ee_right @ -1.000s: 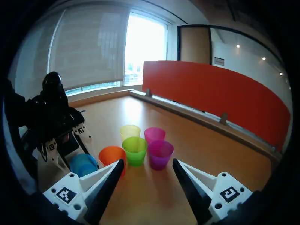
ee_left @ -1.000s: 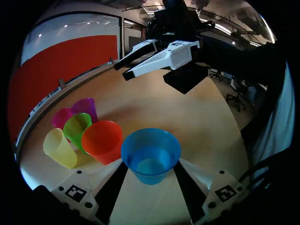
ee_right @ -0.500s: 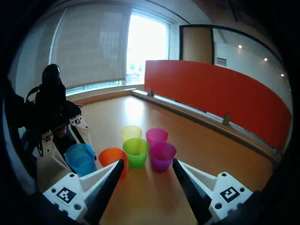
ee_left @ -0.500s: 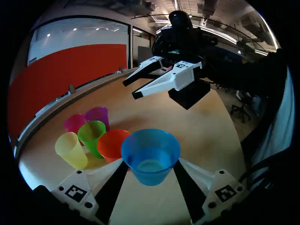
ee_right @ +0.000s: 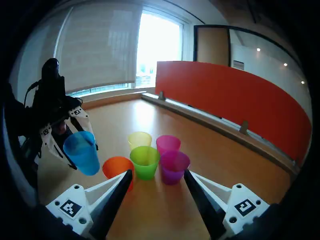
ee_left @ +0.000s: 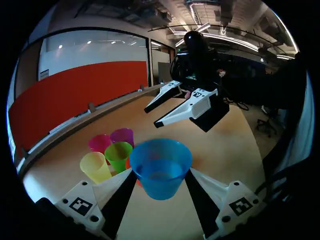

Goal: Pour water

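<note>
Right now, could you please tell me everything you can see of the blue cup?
The blue cup is a translucent plastic tumbler with a wide round rim tapering to a narrower base. A little water seems to lie at its bottom. The left gripper holds it, one finger pressing on each side below the rim. In the right gripper view it hangs clear of the wooden table, slightly tilted, beside the orange cup without touching it.
</note>
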